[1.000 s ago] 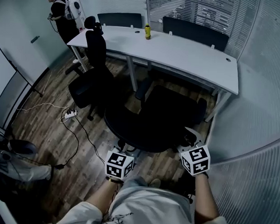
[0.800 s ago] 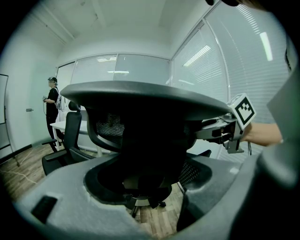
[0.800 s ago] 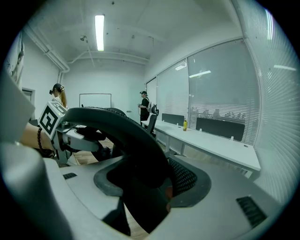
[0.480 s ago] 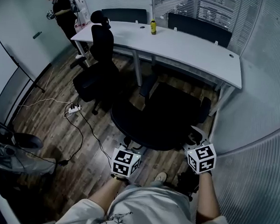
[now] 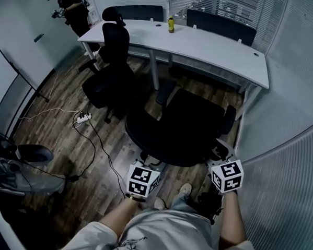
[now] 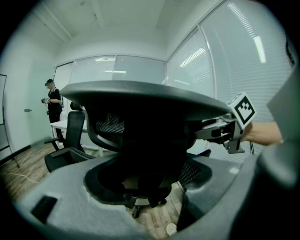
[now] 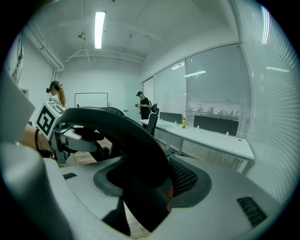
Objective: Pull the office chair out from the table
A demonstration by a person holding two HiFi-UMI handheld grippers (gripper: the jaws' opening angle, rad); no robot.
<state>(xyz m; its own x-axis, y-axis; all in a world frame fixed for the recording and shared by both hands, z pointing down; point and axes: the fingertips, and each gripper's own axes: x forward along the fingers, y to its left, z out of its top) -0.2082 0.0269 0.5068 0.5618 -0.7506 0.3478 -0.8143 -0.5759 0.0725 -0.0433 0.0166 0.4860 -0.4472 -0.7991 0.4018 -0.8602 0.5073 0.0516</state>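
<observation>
A black office chair [image 5: 182, 126] stands on the wood floor in front of the white table [image 5: 213, 46], its backrest toward me. My left gripper [image 5: 144, 167] is shut on the left end of the backrest's top rim [image 6: 140, 96]. At the rim's right end, my right gripper [image 5: 218, 154] is shut on it too. In the left gripper view the dark mesh back fills the gap at my left gripper [image 6: 140, 171], and the right gripper [image 6: 225, 132] shows across the rim. In the right gripper view the rim [image 7: 126, 136] runs into my right gripper [image 7: 152, 187].
A second black chair [image 5: 110, 67] stands at the table's left end. A yellow bottle [image 5: 171, 25] is on the table. A person [image 5: 68, 7] stands at the far left corner. A power strip [image 5: 81, 119] and cables lie on the floor at the left; a blinds wall [image 5: 291, 155] curves close on the right.
The chair has rolled a little toward me, away from the table, with both grippers holding its backrest. My feet have stepped back.
</observation>
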